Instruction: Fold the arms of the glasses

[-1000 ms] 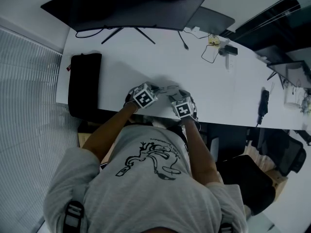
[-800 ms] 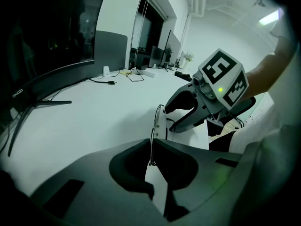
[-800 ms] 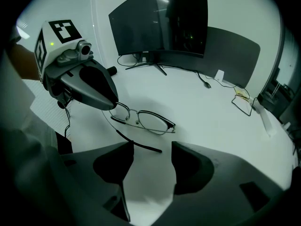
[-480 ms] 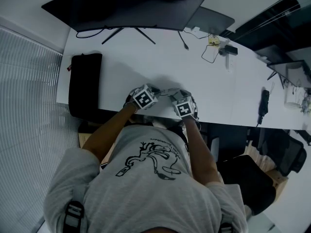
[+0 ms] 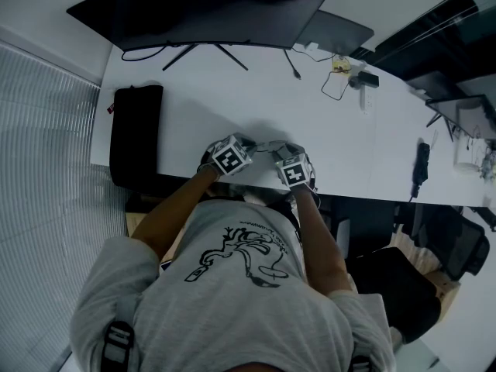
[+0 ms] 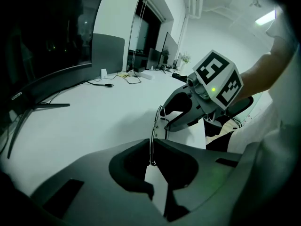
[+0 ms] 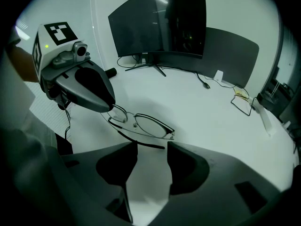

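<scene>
The left gripper (image 6: 151,149) is clamped on the thin frame of the glasses (image 7: 149,125), steadying them near the front edge of the desk (image 7: 197,102); the right gripper (image 7: 151,149) is closing, pads not yet pressing, with the near arm (image 7: 141,143) across its gap. The fold of that arm probably comes next.

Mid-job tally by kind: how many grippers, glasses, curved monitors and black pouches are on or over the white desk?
grippers: 2 (left gripper shut on the glasses; right gripper jaws closing, a glasses arm at their tips, not yet pinched)
glasses: 1
curved monitor: 1
black pouch: 1
total: 5
</scene>
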Action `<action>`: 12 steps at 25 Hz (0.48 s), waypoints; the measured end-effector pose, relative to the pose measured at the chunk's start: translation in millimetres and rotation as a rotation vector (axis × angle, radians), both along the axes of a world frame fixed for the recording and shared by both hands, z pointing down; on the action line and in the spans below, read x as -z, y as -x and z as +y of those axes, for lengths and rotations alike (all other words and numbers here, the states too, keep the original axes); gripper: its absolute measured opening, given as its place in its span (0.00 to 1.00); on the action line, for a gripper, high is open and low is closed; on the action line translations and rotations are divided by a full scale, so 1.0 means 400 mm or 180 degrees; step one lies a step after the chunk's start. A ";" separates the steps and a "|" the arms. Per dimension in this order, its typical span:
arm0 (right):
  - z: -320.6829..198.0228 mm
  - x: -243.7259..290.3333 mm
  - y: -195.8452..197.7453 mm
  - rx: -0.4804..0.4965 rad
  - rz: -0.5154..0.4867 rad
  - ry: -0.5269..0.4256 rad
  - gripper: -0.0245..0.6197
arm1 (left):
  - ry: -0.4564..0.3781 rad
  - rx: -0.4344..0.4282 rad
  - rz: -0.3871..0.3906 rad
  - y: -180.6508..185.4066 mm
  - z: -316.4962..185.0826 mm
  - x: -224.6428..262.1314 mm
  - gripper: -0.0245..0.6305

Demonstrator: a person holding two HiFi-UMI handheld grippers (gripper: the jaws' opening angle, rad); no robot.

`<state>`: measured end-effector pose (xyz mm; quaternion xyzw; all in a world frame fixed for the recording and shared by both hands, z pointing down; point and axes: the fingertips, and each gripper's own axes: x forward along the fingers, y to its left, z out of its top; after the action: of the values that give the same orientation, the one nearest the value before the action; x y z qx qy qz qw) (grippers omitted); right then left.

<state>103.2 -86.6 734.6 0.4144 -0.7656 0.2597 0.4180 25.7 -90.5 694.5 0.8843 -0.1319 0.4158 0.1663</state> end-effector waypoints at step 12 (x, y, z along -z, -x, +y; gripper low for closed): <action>-0.001 0.042 -0.013 -0.0109 -0.0140 -0.0161 0.23 | -0.0572 0.0083 -0.0125 0.017 -0.056 0.012 0.09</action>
<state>108.3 -87.0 717.7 0.4321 -0.7737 0.2564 0.3860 18.8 -112.8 689.8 0.8856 -0.1834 0.4173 0.0892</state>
